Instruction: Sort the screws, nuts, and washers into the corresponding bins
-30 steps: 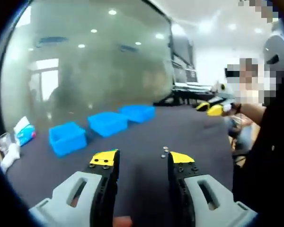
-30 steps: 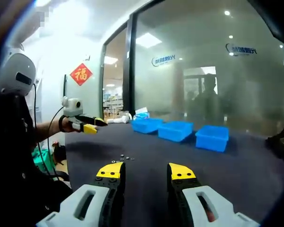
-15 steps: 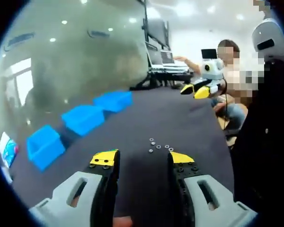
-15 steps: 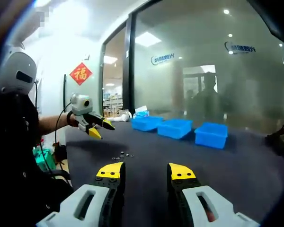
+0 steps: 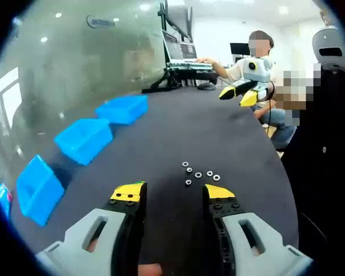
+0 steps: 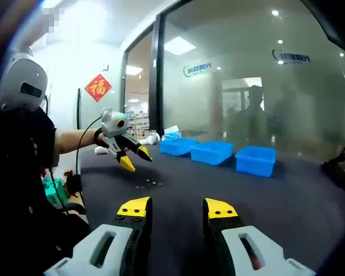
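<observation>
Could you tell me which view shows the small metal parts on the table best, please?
The left gripper view: the small metal parts lie separately just beyond its open jaws. In the right gripper view they are a distant speckle under the left gripper.

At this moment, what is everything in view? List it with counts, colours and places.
bins: three, blue, in a row along the table's far edge by the glass wall.
small metal parts: about six, silver, loose cluster on the table ahead of the left hand-held gripper; nuts or washers, too small to tell.
table: one, dark grey cloth-like top.
laptops on a stand: at the table's far end, seen in the left gripper view.
seated person: one, beyond the table's end.
red wall sign: one, diamond-shaped, on the white wall.
left hand-held gripper: grey with yellow tips, open, above the parts.
right hand-held gripper: same colours, open, empty.
</observation>
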Tool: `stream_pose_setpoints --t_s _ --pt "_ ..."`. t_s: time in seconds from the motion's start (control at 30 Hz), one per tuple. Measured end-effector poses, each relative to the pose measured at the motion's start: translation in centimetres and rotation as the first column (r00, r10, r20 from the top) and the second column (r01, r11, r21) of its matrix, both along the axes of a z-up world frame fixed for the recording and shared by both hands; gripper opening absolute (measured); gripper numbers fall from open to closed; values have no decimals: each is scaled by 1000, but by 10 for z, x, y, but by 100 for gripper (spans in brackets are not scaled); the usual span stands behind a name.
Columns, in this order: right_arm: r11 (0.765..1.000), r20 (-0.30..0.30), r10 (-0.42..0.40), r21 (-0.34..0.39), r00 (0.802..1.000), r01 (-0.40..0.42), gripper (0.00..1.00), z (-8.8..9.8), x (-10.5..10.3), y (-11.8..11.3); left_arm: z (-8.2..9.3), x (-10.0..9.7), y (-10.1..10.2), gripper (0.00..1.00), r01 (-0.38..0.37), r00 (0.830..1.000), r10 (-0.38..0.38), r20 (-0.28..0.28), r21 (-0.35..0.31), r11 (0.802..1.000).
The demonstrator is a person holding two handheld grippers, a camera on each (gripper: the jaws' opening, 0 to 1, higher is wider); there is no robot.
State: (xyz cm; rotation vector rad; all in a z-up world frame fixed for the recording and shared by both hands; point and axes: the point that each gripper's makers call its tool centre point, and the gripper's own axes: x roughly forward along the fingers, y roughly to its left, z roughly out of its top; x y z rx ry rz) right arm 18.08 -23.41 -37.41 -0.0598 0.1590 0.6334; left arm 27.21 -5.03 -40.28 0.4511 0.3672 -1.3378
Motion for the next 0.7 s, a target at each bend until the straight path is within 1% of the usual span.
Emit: stream_pose_setpoints --t_s 0.1,0.17,0.2,0.27,0.3,0.37,0.47,0.63,0.7 --pt "1000 -3 -2 -2 1000 2 32 -1 -1 -3 -5 -1 -6 32 21 1000 -20 -16 20 1000" --pt "1000 -4 -5 -1 1000 5 32 -2 -1 -4 -12 -4 -7 30 49 999 -47 -26 62 997" --pt "1000 -4 -6 1 1000 6 32 -2 -1 -5 -14 -3 -9 30 54 998 -52 -30 70 996" --pt "1000 -5 -7 4 1000 7 32 -2 -1 -5 -21 -8 -10 30 87 995 -80 -64 103 991" --pt "1000 -5 -8 5 1000 8 32 -3 -1 -6 -23 -8 -12 29 95 994 -88 -61 117 989" --pt "1000 -6 -8 6 1000 8 32 -3 -1 -6 -25 -6 -16 27 97 994 -91 -56 126 987" --pt "1000 -5 -10 12 1000 10 32 -4 -1 -6 -24 -8 -22 27 111 992 -102 -79 122 986" --pt "1000 -6 -13 18 1000 13 32 -5 -1 -8 -26 -10 -23 26 130 989 -118 -89 134 982" --pt "1000 -7 -14 19 1000 14 32 -5 -1 -8 -28 -9 -23 24 134 989 -122 -90 144 980"
